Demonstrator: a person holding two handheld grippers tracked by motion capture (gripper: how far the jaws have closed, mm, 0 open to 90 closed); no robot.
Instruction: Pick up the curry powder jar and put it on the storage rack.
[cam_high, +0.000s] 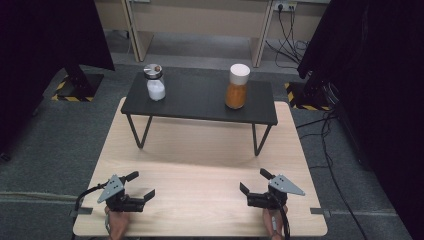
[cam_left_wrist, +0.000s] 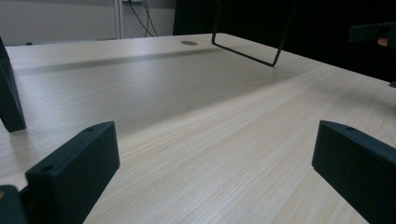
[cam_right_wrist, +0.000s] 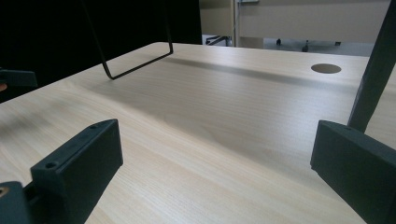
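Both hand-held grippers, left (cam_high: 139, 185) and right (cam_high: 253, 181), gape wide; reach far, squarely around each jar (cam_high: 155, 82).

Overhead forward-down, two low views, shared table (cam_high: 200, 170)

The bottom edge of the high view cuts off both forearms, and the glass jar's (cam_high: 155, 82) lid detail is too small to read.

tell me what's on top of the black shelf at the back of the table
Two jars stand on the black shelf: a glass jar part-filled with white powder at its left, and a white-capped jar of orange contents at its right. The glass jar's lid detail is too small to read.
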